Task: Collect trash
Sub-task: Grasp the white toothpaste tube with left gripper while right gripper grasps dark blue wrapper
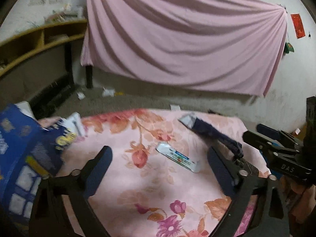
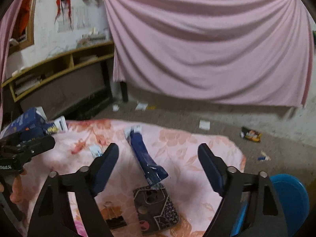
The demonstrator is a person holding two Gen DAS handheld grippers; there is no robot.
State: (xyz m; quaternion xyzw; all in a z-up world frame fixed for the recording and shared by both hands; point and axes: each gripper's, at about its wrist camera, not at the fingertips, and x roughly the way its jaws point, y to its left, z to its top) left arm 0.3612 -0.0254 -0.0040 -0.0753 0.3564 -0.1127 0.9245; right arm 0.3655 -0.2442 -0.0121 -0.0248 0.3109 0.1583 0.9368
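Dark blue wrapper (image 2: 147,158) lies flat on the floral-cloth table (image 2: 197,144), long and narrow, long axis running away from you and leaning a little left at the far end. Its near end just overlaps the patterned phone case (image 2: 156,207); whether it rests on it or only covers it in view, can't tell. It sits between the two fingers of your right gripper (image 2: 158,164), roughly centred and slightly ahead of the tips. Jaws there are wide apart, nothing touched, nothing held.

Second piece: small white wrapper (image 1: 178,157) with a blue-red label, also flat on the cloth, long axis diagonal, far end to the left. It lies between the fingers of your left gripper (image 1: 160,162), nearer the right finger. Jaws spread here too, empty.

So each hand already has its own target: right is nearer the blue wrapper, left nearer the white one. For the blue one your jaws straddle the long axis, so closing across the narrow width looks workable. The white one lies skewed, so a small wrist turn probably helps.

Outward: black binder clip (image 2: 114,217) beside the phone case, blue carton (image 1: 23,154) at the table's left edge, blue stool (image 2: 290,193) on the right. More litter on the floor, including a dark snack packet (image 2: 250,134). No bin visible.
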